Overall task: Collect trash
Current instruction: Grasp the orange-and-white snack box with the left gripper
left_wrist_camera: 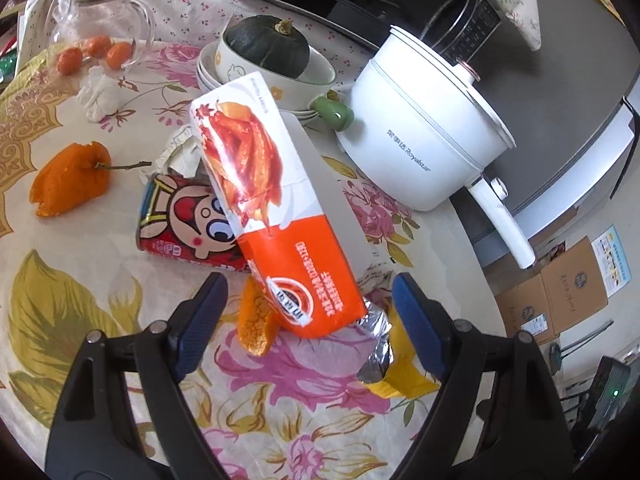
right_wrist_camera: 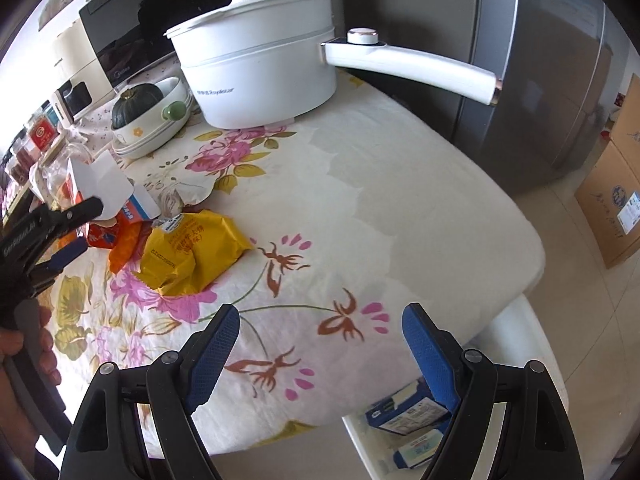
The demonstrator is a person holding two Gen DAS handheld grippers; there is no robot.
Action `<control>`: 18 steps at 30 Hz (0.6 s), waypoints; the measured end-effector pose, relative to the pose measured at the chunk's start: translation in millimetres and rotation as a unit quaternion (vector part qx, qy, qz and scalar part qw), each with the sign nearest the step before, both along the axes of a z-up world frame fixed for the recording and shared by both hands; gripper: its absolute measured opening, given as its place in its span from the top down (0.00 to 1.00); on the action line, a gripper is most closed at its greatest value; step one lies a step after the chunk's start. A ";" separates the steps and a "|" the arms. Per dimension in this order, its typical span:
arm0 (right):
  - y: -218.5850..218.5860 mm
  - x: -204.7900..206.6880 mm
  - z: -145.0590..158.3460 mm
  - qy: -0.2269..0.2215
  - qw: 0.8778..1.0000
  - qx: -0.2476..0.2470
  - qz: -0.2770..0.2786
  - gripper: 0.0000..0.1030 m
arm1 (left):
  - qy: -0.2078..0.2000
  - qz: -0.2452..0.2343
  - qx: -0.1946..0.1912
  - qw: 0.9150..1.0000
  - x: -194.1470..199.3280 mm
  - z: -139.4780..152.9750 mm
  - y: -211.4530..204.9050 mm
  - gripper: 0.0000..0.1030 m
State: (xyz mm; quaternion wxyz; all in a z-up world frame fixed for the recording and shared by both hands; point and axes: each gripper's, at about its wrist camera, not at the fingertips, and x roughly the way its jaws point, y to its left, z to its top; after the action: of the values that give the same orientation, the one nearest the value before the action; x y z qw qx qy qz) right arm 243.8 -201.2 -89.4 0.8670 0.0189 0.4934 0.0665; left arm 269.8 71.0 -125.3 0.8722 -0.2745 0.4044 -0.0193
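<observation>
In the left wrist view an orange and white food carton [left_wrist_camera: 272, 200] stands tilted on the table, leaning over a red cartoon can [left_wrist_camera: 184, 224]. My left gripper [left_wrist_camera: 308, 300] is open, its fingers on either side of the carton's lower end, not touching it. An orange peel piece [left_wrist_camera: 256, 324] and a yellow foil wrapper [left_wrist_camera: 396, 364] lie between the fingers. My right gripper [right_wrist_camera: 320, 340] is open and empty above the table's near edge. The yellow wrapper [right_wrist_camera: 192, 252] and the carton [right_wrist_camera: 104, 188] show in the right wrist view, with the left gripper [right_wrist_camera: 60, 232] beside them.
A white electric pot [left_wrist_camera: 424, 136] with a long handle [right_wrist_camera: 412, 68] stands behind. A bowl with a green squash [left_wrist_camera: 268, 48], a glass jar [left_wrist_camera: 100, 24], orange peel [left_wrist_camera: 72, 180] and crumpled tissue [left_wrist_camera: 98, 92] are on the table. A white bin [right_wrist_camera: 412, 420] holding small boxes sits below the table edge.
</observation>
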 end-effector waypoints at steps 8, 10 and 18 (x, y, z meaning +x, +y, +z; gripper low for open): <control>12.7 -5.2 -2.8 -0.008 0.999 -0.031 0.025 0.17 | 0.019 0.028 -0.068 0.997 13.2 -22.1 13.4 0.47; 11.9 -6.1 -2.1 -0.010 0.999 -0.035 0.027 0.17 | 0.022 0.027 -0.067 0.997 10.9 -21.5 15.7 0.57; 18.2 3.3 3.6 -0.014 1.000 0.002 0.014 0.17 | 0.017 -0.042 0.004 0.999 -9.3 7.2 16.8 0.68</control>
State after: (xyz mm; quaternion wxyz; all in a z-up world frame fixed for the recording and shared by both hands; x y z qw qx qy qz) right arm 247.1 -183.0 -85.8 0.8726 0.0123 0.4816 0.0801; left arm 260.4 87.8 -118.2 0.8647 -0.2539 0.4305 -0.0493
